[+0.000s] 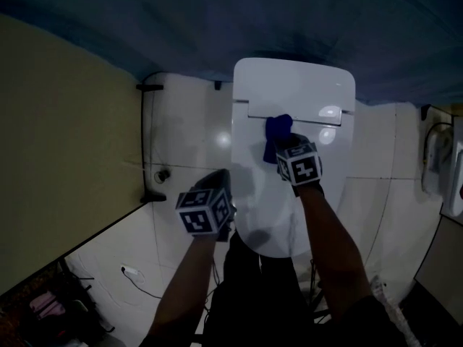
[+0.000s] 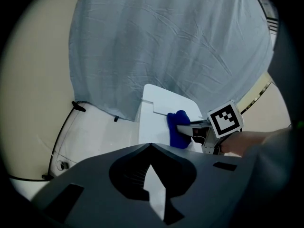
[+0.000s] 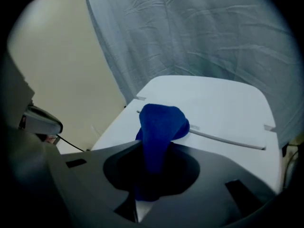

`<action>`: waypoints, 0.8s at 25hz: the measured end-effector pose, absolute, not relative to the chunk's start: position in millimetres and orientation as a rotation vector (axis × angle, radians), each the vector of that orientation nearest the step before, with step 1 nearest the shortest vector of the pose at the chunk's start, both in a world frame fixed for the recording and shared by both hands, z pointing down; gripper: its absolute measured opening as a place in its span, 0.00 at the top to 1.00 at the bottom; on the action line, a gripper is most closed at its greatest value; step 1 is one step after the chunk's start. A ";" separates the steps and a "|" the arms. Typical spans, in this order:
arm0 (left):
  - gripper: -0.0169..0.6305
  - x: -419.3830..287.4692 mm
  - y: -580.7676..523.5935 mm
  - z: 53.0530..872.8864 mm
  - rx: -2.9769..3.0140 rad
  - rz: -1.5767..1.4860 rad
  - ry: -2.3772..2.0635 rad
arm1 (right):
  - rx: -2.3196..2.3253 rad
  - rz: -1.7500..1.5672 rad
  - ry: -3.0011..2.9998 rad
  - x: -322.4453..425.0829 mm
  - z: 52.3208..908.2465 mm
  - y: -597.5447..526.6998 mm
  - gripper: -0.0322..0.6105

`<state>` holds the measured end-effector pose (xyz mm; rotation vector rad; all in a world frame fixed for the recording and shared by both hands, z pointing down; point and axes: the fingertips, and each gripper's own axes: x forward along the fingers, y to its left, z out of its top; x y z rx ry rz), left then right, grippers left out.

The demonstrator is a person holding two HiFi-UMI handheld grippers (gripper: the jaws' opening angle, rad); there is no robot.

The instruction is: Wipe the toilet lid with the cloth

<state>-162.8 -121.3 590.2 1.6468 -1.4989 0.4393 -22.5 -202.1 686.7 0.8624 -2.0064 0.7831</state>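
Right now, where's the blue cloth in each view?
Head view: blue cloth at upper centre, held by the right gripper at the rear seam of the toilet lid.
Left gripper view: cloth right of centre, over the lid.
Right gripper view: cloth at centre, clamped between the jaws, with the lid behind it.
Shared landmark: the white lid's rear seam.

Blue cloth (image 3: 160, 127), white toilet lid (image 1: 289, 186), b/w checker marker cube (image 1: 299, 163), grey-blue curtain (image 2: 166, 46).

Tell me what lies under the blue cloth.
The white toilet lid, near its rear seam. The cloth, clamped in the right gripper, hides the spot it covers.
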 end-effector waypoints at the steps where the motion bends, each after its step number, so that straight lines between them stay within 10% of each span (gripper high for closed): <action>1: 0.99 -158.2 -121.6 590.5 1.651 0.442 -1.495 | 0.872 0.739 -1.994 -7.1 686.8 -203.5 0.84; 20: 0.99 -142.2 -104.5 605.8 1.617 0.525 -1.519 | 1.164 0.447 -1.742 207.9 679.3 -202.4 0.84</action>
